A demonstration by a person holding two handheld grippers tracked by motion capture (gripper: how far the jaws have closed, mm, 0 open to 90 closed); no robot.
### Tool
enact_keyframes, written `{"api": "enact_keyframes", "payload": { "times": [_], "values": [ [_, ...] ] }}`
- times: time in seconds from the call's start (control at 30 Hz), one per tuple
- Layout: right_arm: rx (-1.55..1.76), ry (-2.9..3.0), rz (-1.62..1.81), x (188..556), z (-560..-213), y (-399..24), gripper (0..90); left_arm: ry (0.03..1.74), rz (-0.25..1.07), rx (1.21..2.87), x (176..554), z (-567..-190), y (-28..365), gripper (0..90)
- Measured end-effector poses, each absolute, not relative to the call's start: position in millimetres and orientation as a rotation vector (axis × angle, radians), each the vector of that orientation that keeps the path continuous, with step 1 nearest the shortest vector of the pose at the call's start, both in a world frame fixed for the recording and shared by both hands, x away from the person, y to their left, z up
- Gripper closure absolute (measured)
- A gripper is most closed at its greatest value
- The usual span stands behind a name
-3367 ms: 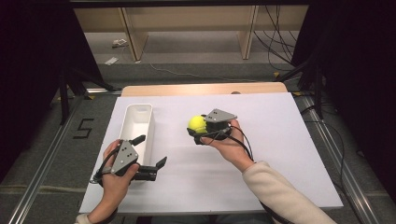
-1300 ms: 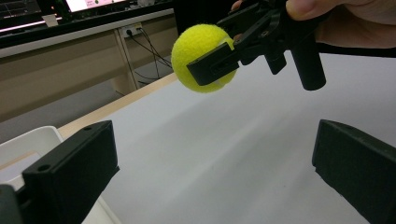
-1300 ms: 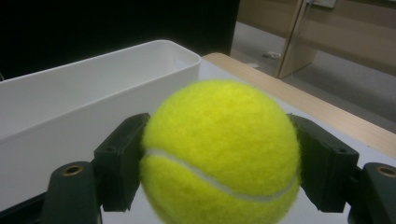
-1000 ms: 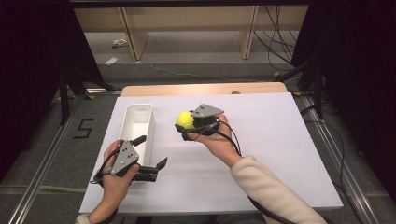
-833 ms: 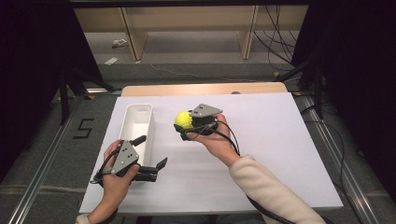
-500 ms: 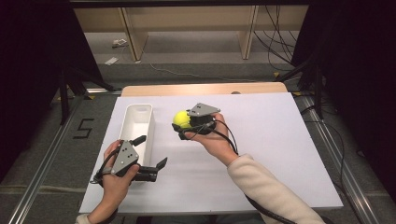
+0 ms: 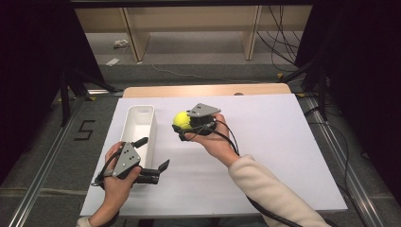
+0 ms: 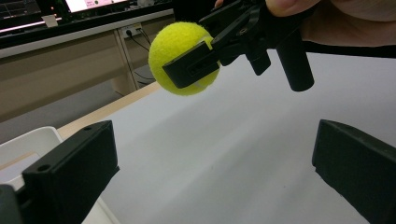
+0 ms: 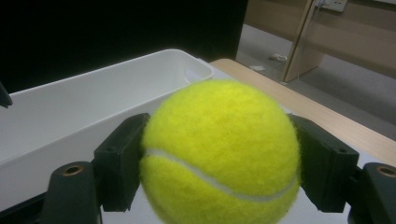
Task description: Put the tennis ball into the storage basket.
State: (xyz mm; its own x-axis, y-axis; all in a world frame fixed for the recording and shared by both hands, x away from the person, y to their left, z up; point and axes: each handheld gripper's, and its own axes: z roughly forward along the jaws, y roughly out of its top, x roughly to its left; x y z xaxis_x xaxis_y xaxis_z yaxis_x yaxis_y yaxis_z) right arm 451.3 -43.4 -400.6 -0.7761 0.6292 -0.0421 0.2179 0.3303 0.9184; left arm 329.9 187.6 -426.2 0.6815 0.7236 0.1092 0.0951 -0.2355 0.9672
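Reading markings: a "5" [image 7: 85, 130] on the floor left of the counter [image 7: 283, 142]; no readable print on the tennis ball [image 7: 181, 119]. Right gripper [image 7: 185, 126] jaws pinch the ball, held above the counter just beside the white bin [image 7: 138, 124]. Left gripper [image 7: 152, 156] jaws spread wide, holding nothing.

Yellow tennis ball [image 7: 181, 120], gripped, lifted beside tray [image 7: 137, 135]

Lab recording bay: white-topped table [image 7: 283, 156] on metal floor rails [image 7: 42, 165], black curtains [image 7: 33, 56] either side, loose cables [image 7: 283, 47], a taped "5" [image 7: 85, 130] on grey carpet
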Motion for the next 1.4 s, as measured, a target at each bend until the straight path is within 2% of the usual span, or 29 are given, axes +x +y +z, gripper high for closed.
{"api": "enact_keyframes", "payload": {
  "times": [1.4],
  "values": [
    [0.71,2.232,1.425,458.0,-387.7,-23.7,26.4,0.646,0.672,1.738,329.5,-426.3,186.3,0.0]
  ]
}}
